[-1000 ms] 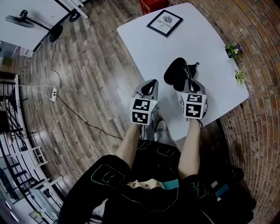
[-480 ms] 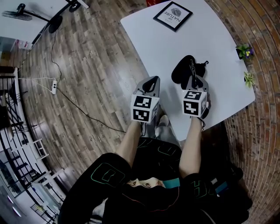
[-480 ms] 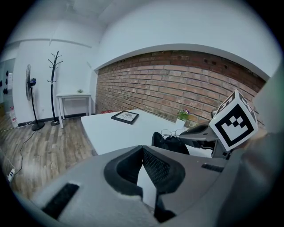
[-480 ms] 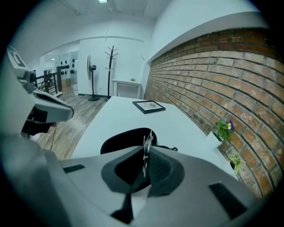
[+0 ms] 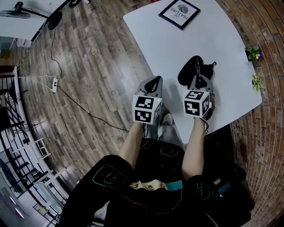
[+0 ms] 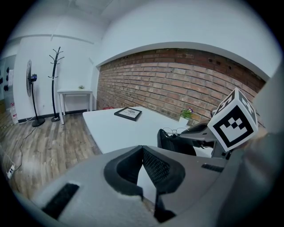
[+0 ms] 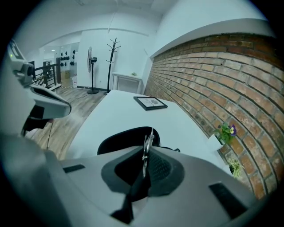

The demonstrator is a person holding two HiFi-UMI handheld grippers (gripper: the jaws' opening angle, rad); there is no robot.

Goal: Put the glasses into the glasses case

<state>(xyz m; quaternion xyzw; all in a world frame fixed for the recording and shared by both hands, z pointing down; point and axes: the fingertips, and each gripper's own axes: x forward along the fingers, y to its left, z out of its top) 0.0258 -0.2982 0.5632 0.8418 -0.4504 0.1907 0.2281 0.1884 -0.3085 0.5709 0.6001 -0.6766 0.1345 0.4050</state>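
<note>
A black glasses case (image 5: 187, 74) lies open on the white table (image 5: 177, 44). My right gripper (image 5: 198, 80) is shut on the thin metal-framed glasses (image 5: 205, 70) and holds them right at the case's near rim. In the right gripper view the glasses (image 7: 146, 142) stand edge-on between the jaws, with the case (image 7: 116, 138) just beyond. The left gripper view shows the case (image 6: 176, 144), the glasses (image 6: 175, 131) above it and the right gripper (image 6: 195, 133) beside them. My left gripper (image 5: 155, 80) hovers off the table's left edge, shut and empty; its tips (image 6: 142, 150) meet.
A framed picture (image 5: 179, 9) lies at the table's far end, and two small potted plants (image 5: 254, 52) (image 5: 256, 82) stand at its right edge by the brick wall. A power strip (image 5: 54, 83) and cable lie on the wooden floor. A fan (image 6: 31, 84) and coat rack (image 6: 57, 84) stand far off.
Both grippers have edged forward and a little down toward the table. The right one has rolled slightly, with the glasses still in its jaws at the case.
</note>
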